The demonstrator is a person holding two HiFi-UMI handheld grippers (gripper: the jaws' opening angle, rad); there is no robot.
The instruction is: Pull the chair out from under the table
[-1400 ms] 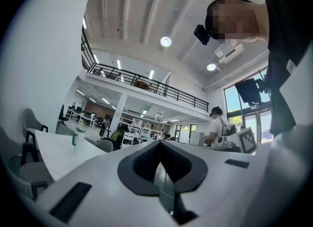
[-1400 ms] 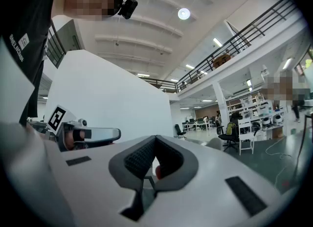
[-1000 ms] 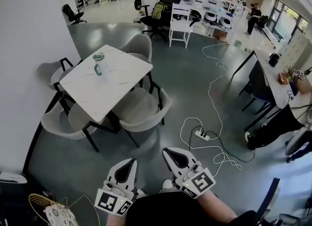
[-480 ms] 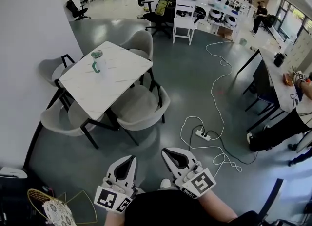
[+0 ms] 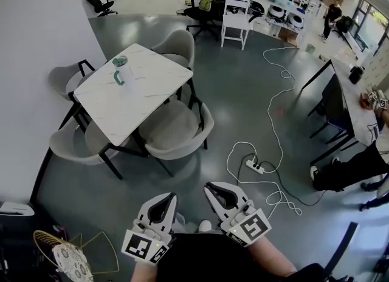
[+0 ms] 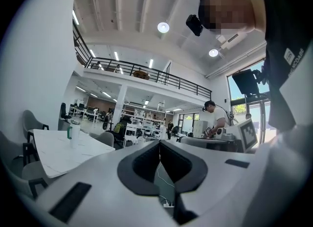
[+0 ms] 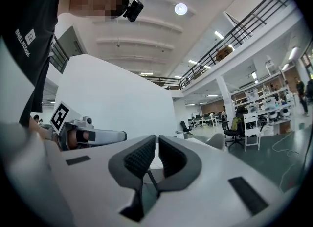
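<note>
A white marble table (image 5: 141,92) stands by the left wall with several grey shell chairs tucked around it. The nearest chair (image 5: 177,130) sits on the table's right front side, its seat partly under the top. A green-capped bottle (image 5: 120,72) stands on the table. My left gripper (image 5: 166,198) and right gripper (image 5: 214,187) hang side by side low in the head view, well short of that chair. Both are shut with nothing between the jaws. In the left gripper view the table (image 6: 54,148) and bottle (image 6: 73,130) lie at the left, beyond the left gripper (image 6: 159,146).
A white cable and power strip (image 5: 253,166) lie on the floor right of the chair. A dark desk (image 5: 347,99) and a seated person's leg (image 5: 340,170) are at the right. A gold wire basket (image 5: 68,257) stands at the lower left.
The view has crept toward the table, which looks slightly larger. Both grippers have moved along with it, still shut and side by side.
</note>
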